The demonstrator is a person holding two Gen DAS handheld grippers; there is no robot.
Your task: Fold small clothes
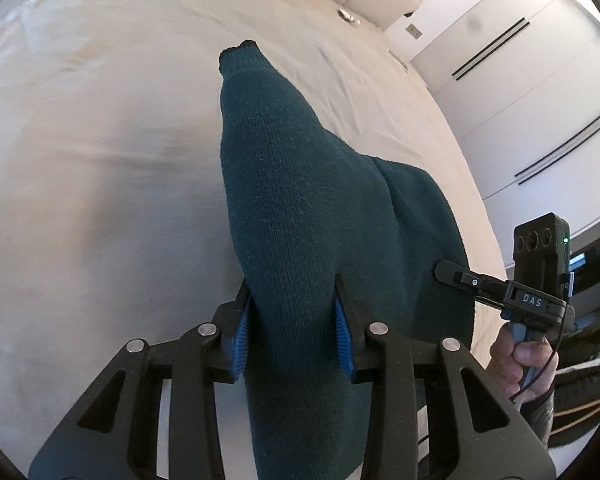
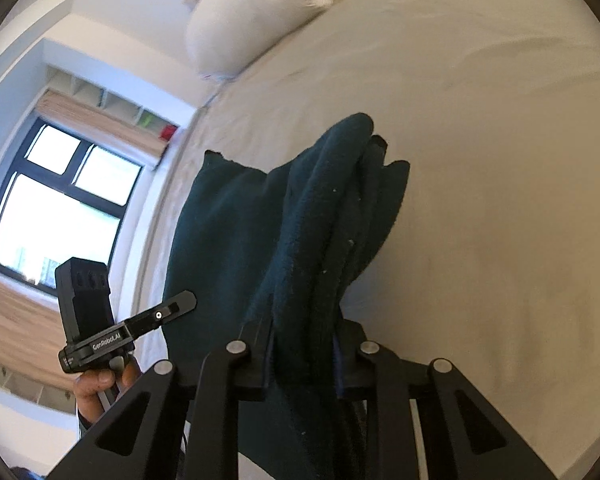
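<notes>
Left tongs (image 1: 292,320) pinch a dark green knitted garment (image 1: 300,200) between blue pads (image 1: 242,332). Right tongs (image 2: 304,356) clamp a bunched, folded edge of the same garment. The fabric hangs stretched between both tongs, raised above the cream bed (image 1: 100,160); one narrow end points toward the pillow (image 2: 244,20). A hand (image 1: 520,364) grips the right tool's handle. Wardrobe doors (image 1: 540,80) stand beyond the bed.
</notes>
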